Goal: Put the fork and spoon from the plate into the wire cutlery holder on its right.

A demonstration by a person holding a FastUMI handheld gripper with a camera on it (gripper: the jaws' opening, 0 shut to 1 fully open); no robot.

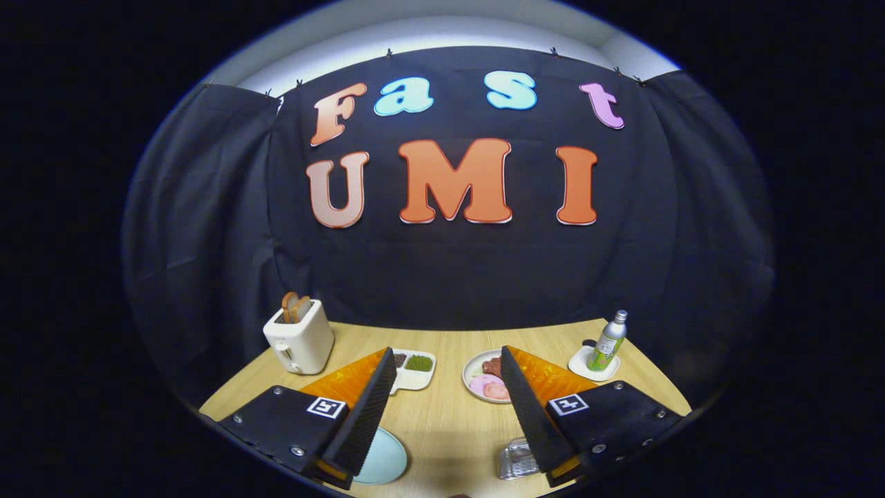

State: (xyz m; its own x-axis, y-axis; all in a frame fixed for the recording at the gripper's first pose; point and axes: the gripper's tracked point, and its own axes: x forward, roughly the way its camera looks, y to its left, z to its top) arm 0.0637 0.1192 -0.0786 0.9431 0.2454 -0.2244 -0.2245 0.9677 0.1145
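My gripper point(448, 354) hangs above the wooden table point(449, 422) with its fingers wide apart and nothing between them. Low down and close to me, a pale blue plate point(382, 460) lies just inside the left finger, which hides part of it. To its right, across a stretch of bare wood, the wire cutlery holder point(515, 460) stands against the inner side of the right finger, half covered by it. I cannot make out what lies on the plate.
A white toaster point(299, 339) with toast stands at the back left. Beyond the fingertips lie a white divided tray point(415, 370) of food and a plate of sliced meat point(482, 379). A green bottle point(608, 342) stands on a white coaster at the back right.
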